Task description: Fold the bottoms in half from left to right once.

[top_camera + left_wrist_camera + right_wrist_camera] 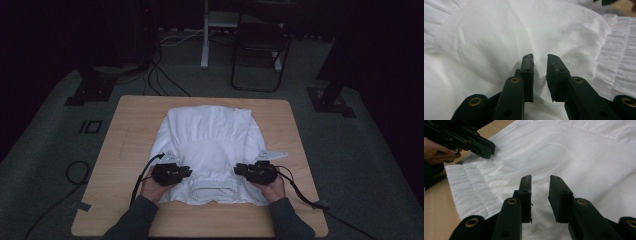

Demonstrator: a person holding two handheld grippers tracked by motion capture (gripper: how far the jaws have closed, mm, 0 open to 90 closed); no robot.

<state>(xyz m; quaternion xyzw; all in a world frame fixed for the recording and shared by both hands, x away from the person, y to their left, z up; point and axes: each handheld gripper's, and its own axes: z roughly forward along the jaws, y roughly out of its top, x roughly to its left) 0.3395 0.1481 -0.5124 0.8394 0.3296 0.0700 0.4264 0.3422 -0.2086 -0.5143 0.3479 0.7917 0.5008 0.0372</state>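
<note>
Room: dark; grey floor (45,150) with cables (75,172), a chair (260,55) and stand legs beyond the table.
Table (125,150): light wood, bare margins on all sides of the cloth.
Garment (212,135): white, thin fabric, lies flat and partly folded in the middle of the table, reaching from near the far edge to near the person's edge. Soft creases across the body.
Cuff (214,190): gathered, ribbed band at the near edge of the garment, midway between the two grippers. In the right gripper view it (471,187) lies left of the jaws, on the wood; in the left gripper view it (621,57) lies right of the jaws.
Forearms: dark sleeves (132,220) enter from the bottom edge, one hand on each gripper.
Left gripper (187,172): at the near left corner of the garment, pointing inward toward the cuff. Jaws stand apart with a narrow gap; own view (540,63) has the tips just over smooth white cloth, a low ridge of fabric under the gap, pads not pressing on it.
Right gripper (237,170): at the near right side of the garment, pointing inward, facing the left one. Jaws apart by a similar narrow gap; own view (540,185) has the tips over flat cloth, nothing pinched between them.
Spacing: grippers well apart, cuff between them; each hand rests at the garment's edge.
Cross-check: the right gripper view shows the left gripper (485,148) farther off, its tips low over the cloth just beyond the cuff.
</note>
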